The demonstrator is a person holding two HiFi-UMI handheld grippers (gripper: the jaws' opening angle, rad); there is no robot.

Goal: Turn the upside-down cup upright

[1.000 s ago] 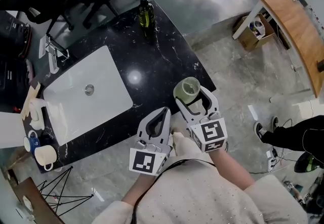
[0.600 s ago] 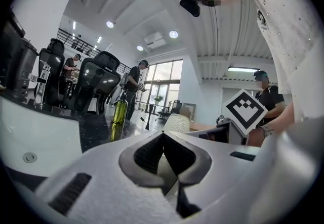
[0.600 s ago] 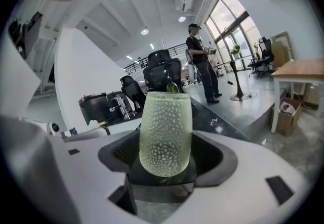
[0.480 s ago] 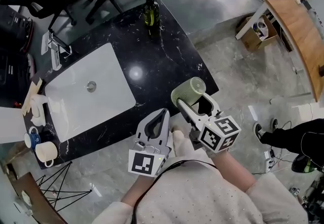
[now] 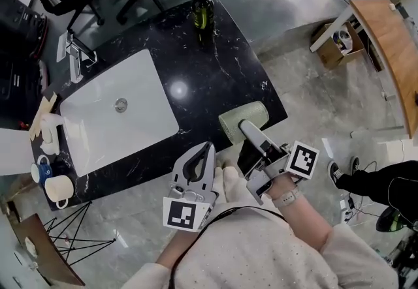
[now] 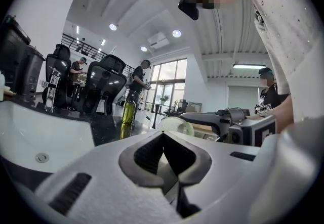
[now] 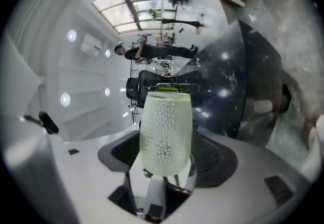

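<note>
Cup (image 5: 244, 118), tipped sideways, sits clamped in the right gripper (image 5: 242, 129); left gripper (image 5: 208, 148) closed, empty.

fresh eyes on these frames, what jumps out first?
The pale green dimpled cup stands out first, held on its side in the right gripper by the near right corner of the black marble counter. Next comes the big white sink set into the counter's left half, with a green bottle at the far edge. The left gripper is shut and empty at the counter's near edge, beside the right one.
</note>
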